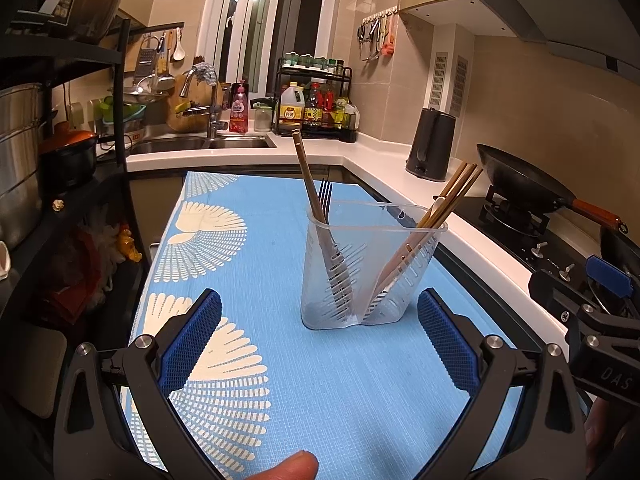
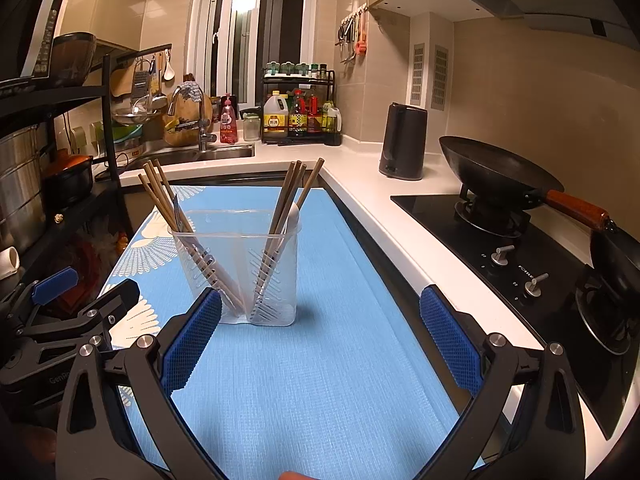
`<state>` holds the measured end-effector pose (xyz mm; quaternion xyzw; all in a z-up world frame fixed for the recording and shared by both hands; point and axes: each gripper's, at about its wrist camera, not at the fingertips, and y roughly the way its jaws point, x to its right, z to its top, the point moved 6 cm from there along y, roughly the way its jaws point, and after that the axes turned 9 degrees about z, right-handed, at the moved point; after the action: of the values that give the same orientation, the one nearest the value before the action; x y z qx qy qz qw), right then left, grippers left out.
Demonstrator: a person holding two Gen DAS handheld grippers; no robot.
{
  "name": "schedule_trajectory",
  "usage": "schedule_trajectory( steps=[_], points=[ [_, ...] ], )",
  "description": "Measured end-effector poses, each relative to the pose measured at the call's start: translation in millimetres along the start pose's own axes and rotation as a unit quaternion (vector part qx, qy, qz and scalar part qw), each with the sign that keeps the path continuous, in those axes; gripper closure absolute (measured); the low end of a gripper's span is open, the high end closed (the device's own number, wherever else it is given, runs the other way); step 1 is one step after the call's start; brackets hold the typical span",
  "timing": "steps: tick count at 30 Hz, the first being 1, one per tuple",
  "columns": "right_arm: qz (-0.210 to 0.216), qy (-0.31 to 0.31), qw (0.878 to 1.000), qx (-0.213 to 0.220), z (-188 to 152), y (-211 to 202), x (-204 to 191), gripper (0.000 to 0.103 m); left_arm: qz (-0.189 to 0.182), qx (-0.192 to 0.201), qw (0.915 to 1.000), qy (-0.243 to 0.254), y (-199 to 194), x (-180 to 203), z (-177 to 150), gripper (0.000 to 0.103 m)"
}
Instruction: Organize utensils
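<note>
A clear plastic utensil holder [image 1: 372, 272] [image 2: 240, 268] with two compartments stands upright on the blue mat [image 1: 260, 360] [image 2: 320, 380]. Its left compartment holds wooden chopsticks [image 1: 306, 176] [image 2: 160, 196] and a fork [image 1: 326, 204] [image 2: 178, 210]. The right compartment holds more chopsticks [image 1: 452, 196] [image 2: 290, 196] and a white spoon [image 1: 438, 201] [image 2: 294, 214]. My left gripper [image 1: 320, 336] is open, empty, just short of the holder. My right gripper [image 2: 320, 336] is open and empty too, with the holder ahead and left. Each gripper shows at the edge of the other's view.
A white counter [image 2: 384, 216] runs along the mat's right side, with a black kettle [image 2: 402, 146] and a stove carrying a wok [image 2: 492, 172]. The sink [image 1: 200, 144] and bottle rack [image 1: 316, 108] lie beyond the mat. A black shelf with pots [image 1: 60, 152] stands left.
</note>
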<state>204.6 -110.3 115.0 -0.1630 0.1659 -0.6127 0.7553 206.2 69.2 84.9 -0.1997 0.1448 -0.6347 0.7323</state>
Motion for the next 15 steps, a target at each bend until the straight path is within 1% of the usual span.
schedule_trajectory(
  steps=[15],
  points=[
    [-0.001,-0.001,1.0,0.001,0.0,-0.1,-0.3,0.005,-0.001,0.01,0.9999,0.01,-2.4,2.5,1.0,0.008]
  ],
)
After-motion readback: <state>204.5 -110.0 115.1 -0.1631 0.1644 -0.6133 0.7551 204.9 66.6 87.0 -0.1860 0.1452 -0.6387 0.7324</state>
